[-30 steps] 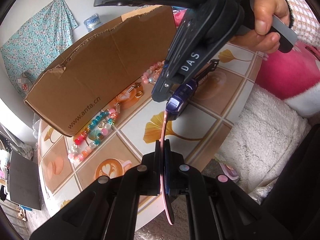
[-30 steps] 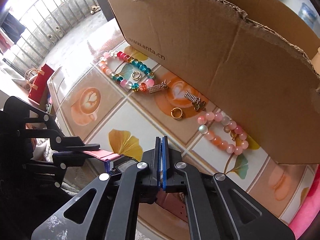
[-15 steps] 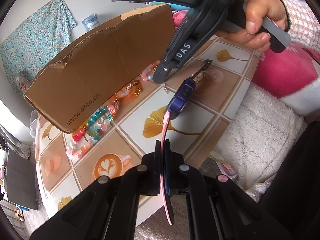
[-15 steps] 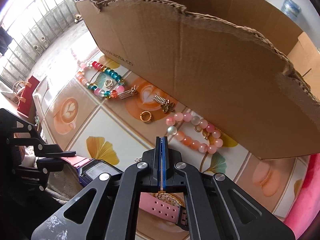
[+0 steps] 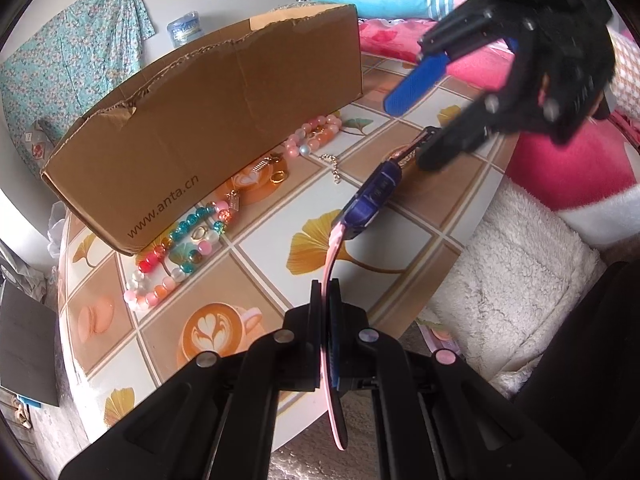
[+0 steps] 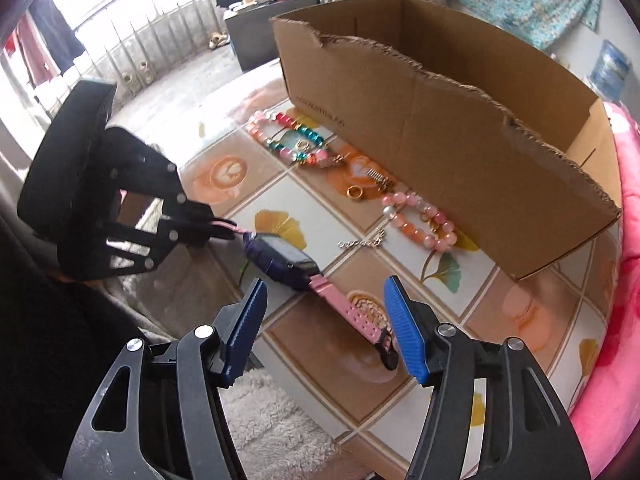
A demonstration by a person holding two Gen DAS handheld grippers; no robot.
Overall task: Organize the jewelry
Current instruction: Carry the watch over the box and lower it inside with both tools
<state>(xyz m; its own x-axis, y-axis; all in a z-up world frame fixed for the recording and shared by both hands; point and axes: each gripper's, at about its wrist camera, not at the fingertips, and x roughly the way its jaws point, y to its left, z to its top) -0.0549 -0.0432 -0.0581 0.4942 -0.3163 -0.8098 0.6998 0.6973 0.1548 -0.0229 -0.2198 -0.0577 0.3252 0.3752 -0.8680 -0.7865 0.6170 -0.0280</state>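
A watch (image 5: 374, 196) with a purple body and pink strap hangs over the tiled table. My left gripper (image 5: 325, 300) is shut on one end of its strap; it also shows in the right wrist view (image 6: 218, 232). My right gripper (image 6: 324, 328) is open, its blue pads either side of the watch's (image 6: 286, 260) free strap end, which rests on the table. In the left wrist view my right gripper (image 5: 424, 116) is open above the far strap. A multicoloured bead bracelet (image 5: 176, 256), a pink bead bracelet (image 5: 314, 138), a gold ring (image 6: 354, 193) and a chain (image 6: 360, 242) lie before the cardboard box (image 5: 208, 120).
The open cardboard box (image 6: 460, 128) stands along the table's far side. A white fluffy rug (image 5: 516, 280) and pink bedding (image 5: 560, 168) lie beyond the table's right edge. A dark cabinet (image 5: 24, 344) stands at the left.
My right gripper has opened and let go of the watch strap, and pulled back. My left gripper still holds the other strap end.
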